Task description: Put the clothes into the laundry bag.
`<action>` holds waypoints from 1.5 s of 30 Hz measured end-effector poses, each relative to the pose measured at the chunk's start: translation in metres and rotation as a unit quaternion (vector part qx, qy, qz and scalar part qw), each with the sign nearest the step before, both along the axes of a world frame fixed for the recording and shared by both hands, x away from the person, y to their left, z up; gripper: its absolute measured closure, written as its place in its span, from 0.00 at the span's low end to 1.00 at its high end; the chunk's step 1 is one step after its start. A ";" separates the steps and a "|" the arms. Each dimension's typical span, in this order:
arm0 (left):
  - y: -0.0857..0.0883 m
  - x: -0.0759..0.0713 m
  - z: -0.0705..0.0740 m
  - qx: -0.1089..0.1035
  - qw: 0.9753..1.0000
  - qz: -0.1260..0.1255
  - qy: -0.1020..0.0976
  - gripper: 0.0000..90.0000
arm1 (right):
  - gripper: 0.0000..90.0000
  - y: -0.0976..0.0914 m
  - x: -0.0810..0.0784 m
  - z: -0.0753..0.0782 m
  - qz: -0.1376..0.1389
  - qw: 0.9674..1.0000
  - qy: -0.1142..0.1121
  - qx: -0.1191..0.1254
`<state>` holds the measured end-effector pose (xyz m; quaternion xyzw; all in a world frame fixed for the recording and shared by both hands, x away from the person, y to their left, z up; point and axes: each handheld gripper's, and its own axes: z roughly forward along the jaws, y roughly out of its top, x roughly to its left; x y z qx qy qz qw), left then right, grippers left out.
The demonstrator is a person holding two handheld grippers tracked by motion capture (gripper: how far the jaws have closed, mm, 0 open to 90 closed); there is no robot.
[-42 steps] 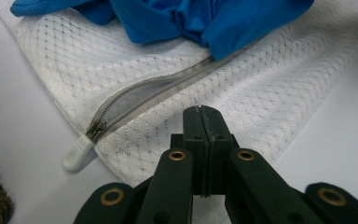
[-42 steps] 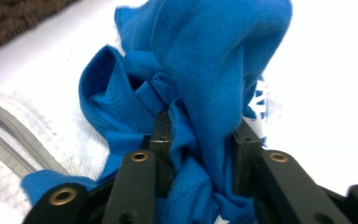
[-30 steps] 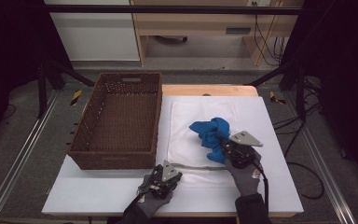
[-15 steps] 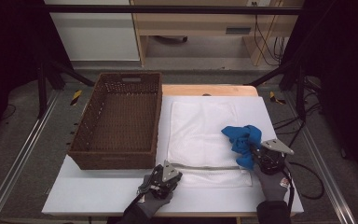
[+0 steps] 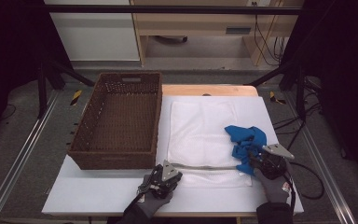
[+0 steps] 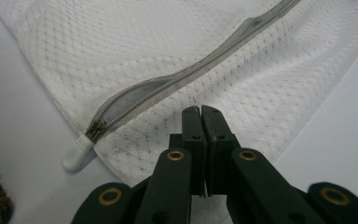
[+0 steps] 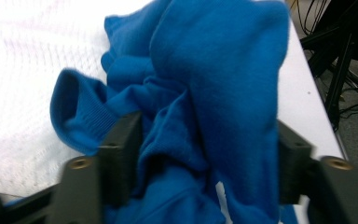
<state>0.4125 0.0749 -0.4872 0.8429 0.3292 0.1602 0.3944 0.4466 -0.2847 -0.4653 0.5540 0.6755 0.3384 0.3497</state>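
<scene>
A: From the high view, where does the job stand?

B: The blue garment (image 5: 245, 142) lies bunched at the right edge of the white mesh laundry bag (image 5: 200, 133), on top of it and not inside. The bag lies flat on the table (image 5: 98, 196), its zipper (image 5: 205, 165) running along the near edge. The wicker basket (image 5: 116, 121) to the left holds nothing that I can see. So I judge this an early stage: bagging the garment is still to do.

A: And the grippers there?

B: The left gripper (image 5: 161, 179) sits at the bag's near left corner. The right gripper (image 5: 256, 163) is against the garment's near side. Its jaws have just been opening, with the cloth between them.

A: What does the left gripper view add?

B: The jaws are pressed together over the mesh bag (image 6: 177, 60). I can't tell whether they pinch a fold of it. The zipper (image 6: 182, 77) is closed as far as it shows, its white pull (image 6: 77, 151) at the corner. Opening it remains to be done.

A: And the right gripper view?

B: The jaws stand spread, and the blue garment (image 7: 205, 93) bulges between them, loose rather than squeezed. It rests partly on the mesh (image 7: 32, 70), near the table's right edge.
</scene>
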 end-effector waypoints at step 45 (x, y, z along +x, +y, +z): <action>-0.010 -0.004 0.001 0.001 1.000 -0.016 0.009 1.00 | 0.63 0.115 -0.008 -0.023 0.204 0.976 0.073 0.006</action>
